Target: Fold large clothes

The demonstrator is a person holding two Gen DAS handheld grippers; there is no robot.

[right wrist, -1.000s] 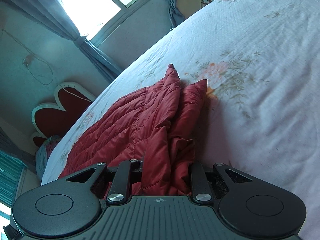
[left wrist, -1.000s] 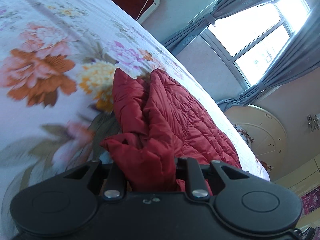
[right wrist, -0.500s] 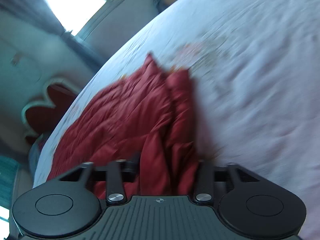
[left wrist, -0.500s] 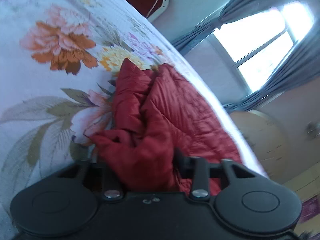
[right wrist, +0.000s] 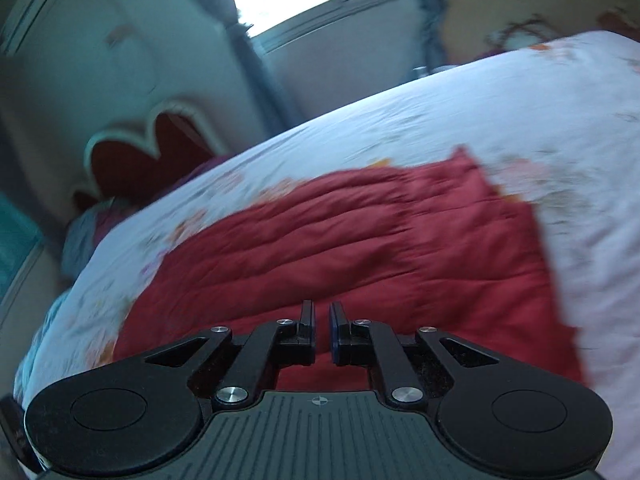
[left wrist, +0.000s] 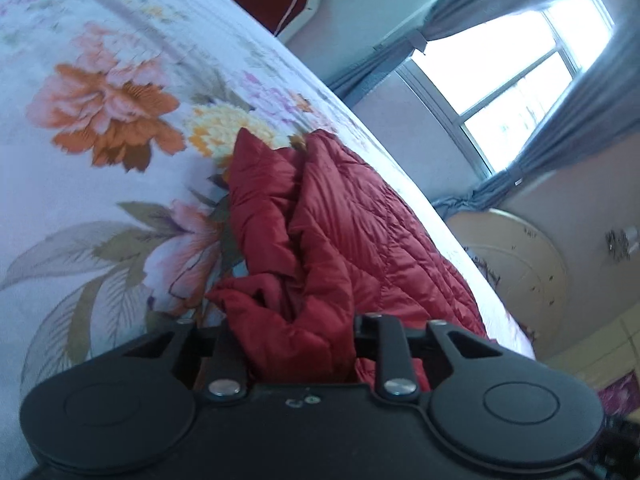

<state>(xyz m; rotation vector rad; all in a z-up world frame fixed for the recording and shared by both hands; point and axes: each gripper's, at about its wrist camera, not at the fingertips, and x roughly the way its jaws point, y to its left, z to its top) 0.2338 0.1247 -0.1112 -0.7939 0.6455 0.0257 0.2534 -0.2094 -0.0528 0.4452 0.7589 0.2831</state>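
Note:
A red quilted jacket (left wrist: 340, 220) lies on the floral bedsheet (left wrist: 80, 180). Its near end is bunched up between the fingers of my left gripper (left wrist: 304, 344), whose jaws are closing on that fabric; the fingertips are hidden by it. In the right wrist view the jacket (right wrist: 360, 240) lies spread flat across the sheet (right wrist: 480, 112), blurred by motion. My right gripper (right wrist: 321, 316) hangs above the jacket's near edge. Its jaws are closing, only a thin gap is left, and nothing is between them.
A red heart-shaped headboard (right wrist: 132, 156) and a bluish pillow (right wrist: 80, 236) sit at the bed's far left. A bright window (left wrist: 520, 68) with grey curtains lies beyond the bed. A round cream panel (left wrist: 516, 256) stands past the bed's edge.
My right gripper let go of the bunched jacket end, rose and rolled away, and its jaws came together. The jacket now lies flatter. My left gripper opened briefly and gripped the fabric again.

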